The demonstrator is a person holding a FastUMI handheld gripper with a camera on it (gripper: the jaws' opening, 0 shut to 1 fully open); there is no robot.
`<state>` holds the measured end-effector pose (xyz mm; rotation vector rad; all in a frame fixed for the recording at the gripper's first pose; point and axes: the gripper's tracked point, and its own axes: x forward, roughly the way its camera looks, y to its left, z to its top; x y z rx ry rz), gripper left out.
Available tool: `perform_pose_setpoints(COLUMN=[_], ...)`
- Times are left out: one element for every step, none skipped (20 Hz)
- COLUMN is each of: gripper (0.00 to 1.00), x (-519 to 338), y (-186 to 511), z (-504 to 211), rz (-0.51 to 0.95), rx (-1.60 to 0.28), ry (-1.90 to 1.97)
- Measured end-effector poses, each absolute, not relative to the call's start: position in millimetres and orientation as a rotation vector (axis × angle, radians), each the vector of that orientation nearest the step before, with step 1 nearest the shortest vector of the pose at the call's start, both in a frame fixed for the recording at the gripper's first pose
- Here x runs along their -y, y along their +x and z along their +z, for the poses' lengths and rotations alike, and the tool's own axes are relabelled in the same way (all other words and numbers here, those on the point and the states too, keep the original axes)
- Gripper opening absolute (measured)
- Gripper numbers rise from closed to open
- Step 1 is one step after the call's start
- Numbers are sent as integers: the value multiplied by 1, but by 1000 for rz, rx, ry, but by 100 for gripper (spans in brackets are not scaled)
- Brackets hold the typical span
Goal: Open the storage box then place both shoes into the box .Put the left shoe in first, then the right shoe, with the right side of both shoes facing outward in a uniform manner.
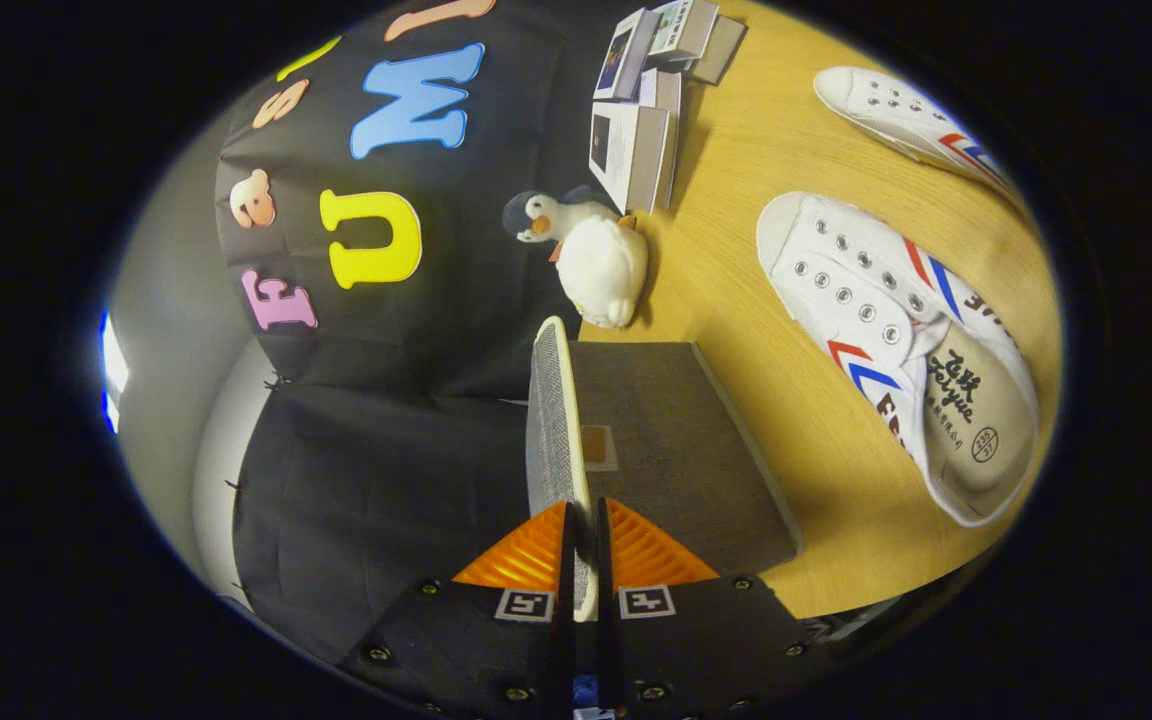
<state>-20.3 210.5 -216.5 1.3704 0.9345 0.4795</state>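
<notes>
While fingers (584, 545) pinch it, lid (551, 420) hides box.

A light wooden counter (756, 150) with a fine straight grain stretches ahead of the fingers and off to their right, lit warmly from above, with soft shadows falling across its surface. To the fingers' left hangs the booth's black cloth wall (386, 450), creased and pinned along a seam. Beyond the cloth, farther left, stands a pale grey room wall (161, 330), where a bright strip of light (114, 365) glows at its far edge.
</notes>
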Motion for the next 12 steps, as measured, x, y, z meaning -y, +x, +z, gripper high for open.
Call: perform_pose_setpoints(gripper=[9,0,0,0,0,0,0,0,0,0,0,0], x=[-199,-210,-207,-210,-212,-213,-214,-218,-223,-230,-237,-245], y=[-21,-16,-18,-19,-18,-16,-14,-13,-11,-11,-9,-9], z=[-208,-204,-197,-188,-177,-164,-152,-137,-125,-111,-99,-87], rz=[482,488,505,524,541,560,581,606,631,653,676,695], rx=[-912,-901,-903,-906,-902,-888,-874,-859,-846,-831,-819,-807], ry=[1376,1361,1347,1345,1349,1343,1329,1310,1287,1264,1243,1227])
